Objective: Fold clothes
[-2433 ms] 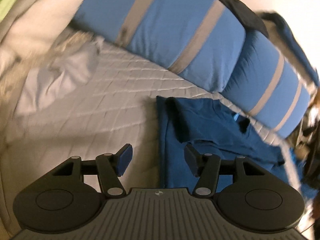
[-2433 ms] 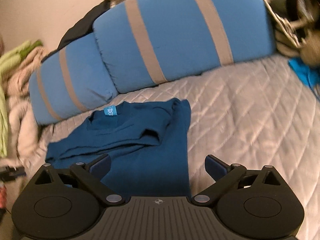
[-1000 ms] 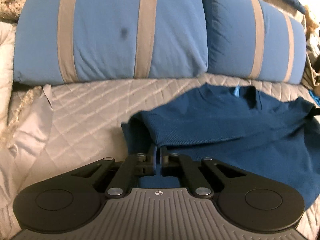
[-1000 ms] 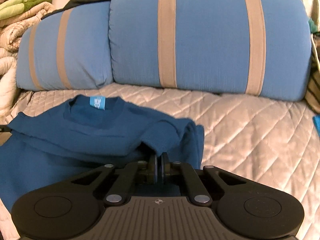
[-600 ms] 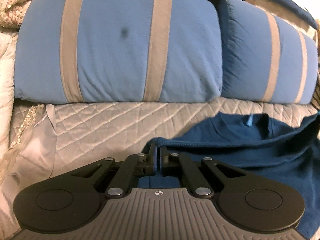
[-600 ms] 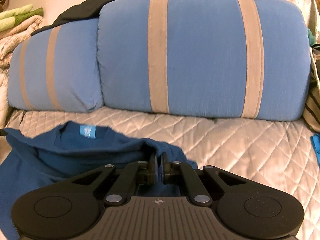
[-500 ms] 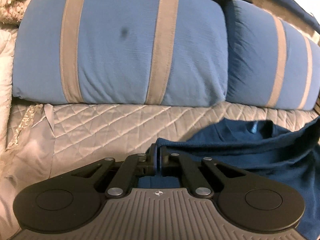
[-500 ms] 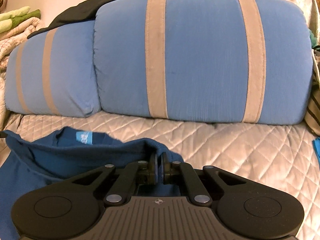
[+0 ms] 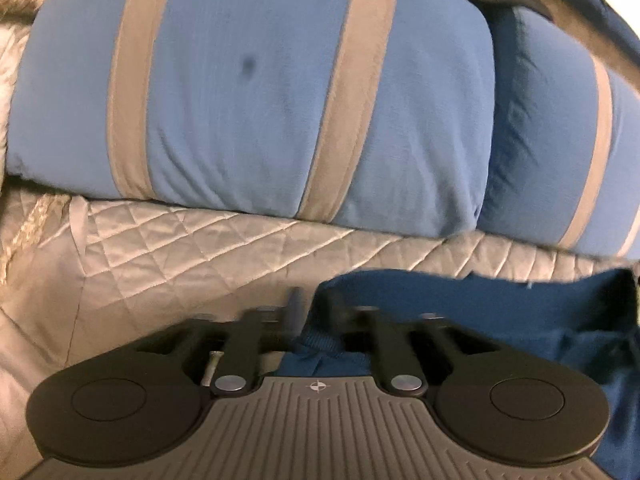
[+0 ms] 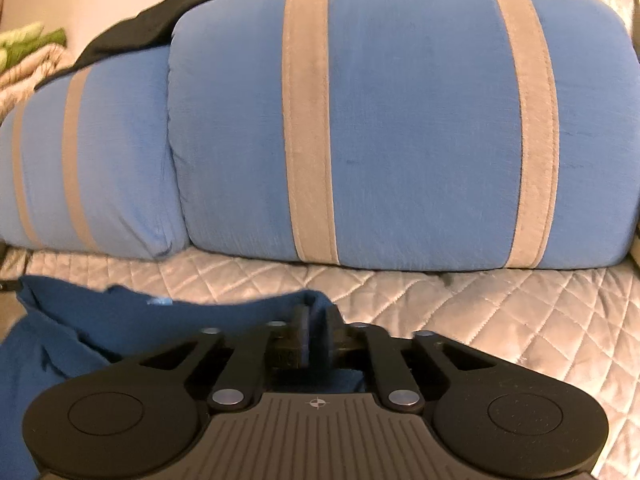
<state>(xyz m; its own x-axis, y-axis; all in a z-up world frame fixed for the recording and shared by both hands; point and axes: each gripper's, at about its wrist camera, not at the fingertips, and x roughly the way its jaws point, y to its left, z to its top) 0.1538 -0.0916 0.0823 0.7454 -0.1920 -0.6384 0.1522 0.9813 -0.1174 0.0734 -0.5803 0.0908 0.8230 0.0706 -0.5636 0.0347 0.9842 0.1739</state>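
A dark blue shirt point(image 9: 480, 312) lies on the grey quilted bed cover point(image 9: 180, 248), its folded edge carried up close to the pillows. In the left wrist view my left gripper point(image 9: 314, 306) is blurred, its fingers stand a little apart, and the shirt's left edge lies loosely between them. In the right wrist view the shirt point(image 10: 120, 320) spreads to the left, with a light blue neck label point(image 10: 160, 301) just showing. My right gripper point(image 10: 316, 332) is shut on the shirt's right edge.
Two large blue pillows with grey stripes point(image 9: 260, 100) point(image 10: 400, 120) lean right behind the shirt. A black garment point(image 10: 160, 28) lies on top of them. Pale and green bedding point(image 10: 28, 52) is piled at the far left. Bare quilt point(image 10: 520, 320) stretches to the right.
Both grippers carried the shirt's edge forward towards the pillows, covering most of the neck label. The left gripper's fingers have now parted; the right stays shut.
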